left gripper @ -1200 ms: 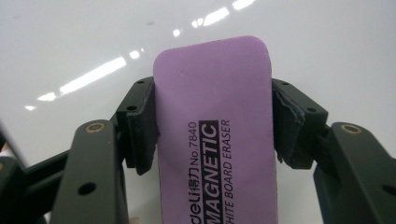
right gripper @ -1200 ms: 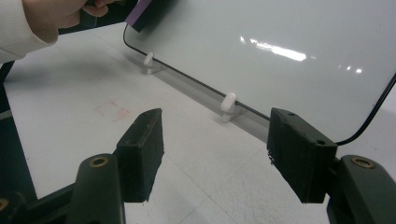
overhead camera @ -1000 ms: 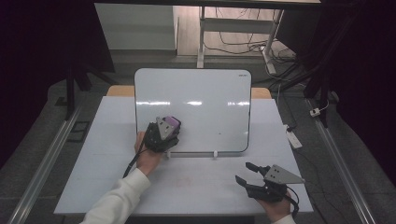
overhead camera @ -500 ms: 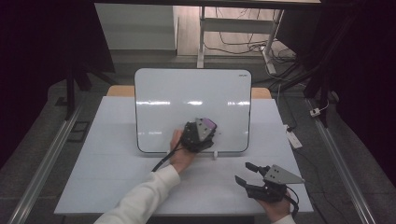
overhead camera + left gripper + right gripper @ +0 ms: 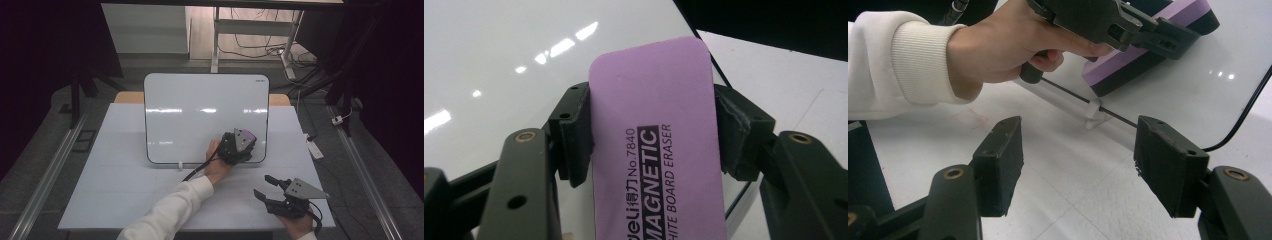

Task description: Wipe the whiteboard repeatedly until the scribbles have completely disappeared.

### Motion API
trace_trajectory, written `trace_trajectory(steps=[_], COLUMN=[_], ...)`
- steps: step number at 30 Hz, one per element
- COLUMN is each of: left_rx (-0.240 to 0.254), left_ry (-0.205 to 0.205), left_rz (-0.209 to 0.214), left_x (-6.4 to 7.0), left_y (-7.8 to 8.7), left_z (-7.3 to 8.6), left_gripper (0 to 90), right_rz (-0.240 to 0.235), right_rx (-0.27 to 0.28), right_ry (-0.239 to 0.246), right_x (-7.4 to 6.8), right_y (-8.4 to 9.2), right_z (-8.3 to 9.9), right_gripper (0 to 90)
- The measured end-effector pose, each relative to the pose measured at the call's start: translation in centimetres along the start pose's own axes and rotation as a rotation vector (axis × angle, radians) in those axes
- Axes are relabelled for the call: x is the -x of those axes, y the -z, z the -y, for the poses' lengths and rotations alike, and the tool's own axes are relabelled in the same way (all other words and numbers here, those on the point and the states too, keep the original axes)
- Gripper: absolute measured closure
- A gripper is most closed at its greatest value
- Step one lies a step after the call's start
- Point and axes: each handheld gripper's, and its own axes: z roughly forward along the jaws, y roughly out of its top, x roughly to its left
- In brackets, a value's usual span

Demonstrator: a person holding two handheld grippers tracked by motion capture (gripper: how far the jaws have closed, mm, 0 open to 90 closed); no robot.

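The left gripper is sliding across the whiteboard with the purple eraser clamped between its jaws, travelling from the board's lower left to its lower right corner. The white sleeve is stretching out after it, reaching farther over the tabletop.

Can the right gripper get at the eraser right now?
Probably not cleanly. The eraser is already clamped in the left gripper, flat against the whiteboard. The right gripper sits open over the table nearby, but the left hand and its jaws crowd the eraser.
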Motion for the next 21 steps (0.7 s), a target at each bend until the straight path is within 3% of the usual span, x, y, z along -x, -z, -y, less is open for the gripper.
trace_trajectory(steps=[3, 13, 21], left_rx=[-0.006, -0.007, 0.001], left_ry=[-0.001, 0.032, 0.047], left_rz=[-0.015, -0.12, -0.14], left_x=[-0.5, -5.0, -6.2], left_y=[0.6, 4.2, 6.5], left_z=[0.2, 1.7, 2.6], left_gripper=[39.3, 39.3, 39.3], right_rz=[0.002, 0.001, -0.001], right_rx=[0.001, -0.002, -0.001], right_ry=[0.0, 0.008, 0.004], right_x=[0.0, -0.1, 0.0], right_y=[0.1, 0.0, -0.2], right_z=[0.0, -0.1, -0.1], right_gripper=[35.5, 35.5, 35.5])
